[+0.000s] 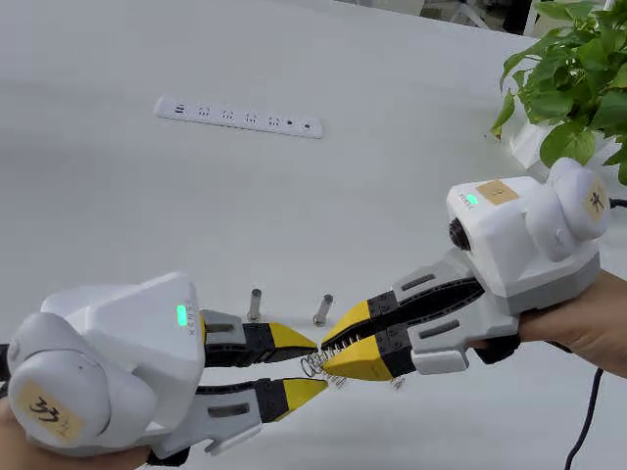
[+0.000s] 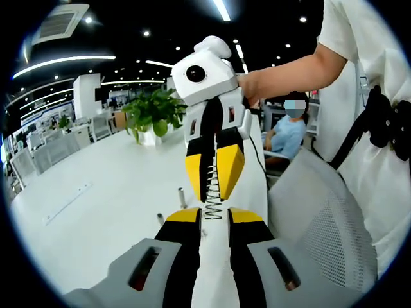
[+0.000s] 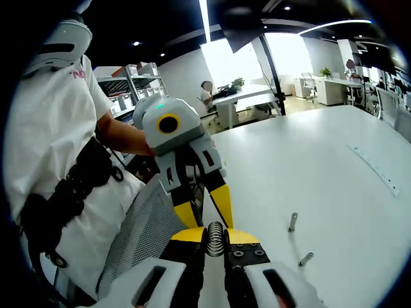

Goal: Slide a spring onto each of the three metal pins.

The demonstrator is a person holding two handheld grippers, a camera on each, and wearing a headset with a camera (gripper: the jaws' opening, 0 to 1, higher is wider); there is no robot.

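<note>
Closest to the person, both grippers meet tip to tip low over the white table [image 1: 108,206]. L gripper [image 2: 215,214], held in the person's left hand, has its yellow-tipped jaws apart w/ nothing clamped. R gripper [image 3: 216,235] comes in opposite it, jaws closed on a spring [image 2: 212,189]. The coil runs lengthwise between its yellow tips. The spring's free end sticks out toward the gap in the L jaws. Can't tell if it touches them.

Just beyond the tips, two metal pins are on the table, bare, no springs on them. The left pin [image 1: 256,304] stands upright, the right pin [image 1: 322,309] looks tilted. They're near each other but apart.

Further back a white power strip [image 1: 238,117] lies flat. At the far right edge there's a leafy green plant [image 1: 573,69] in a white pot.
</note>
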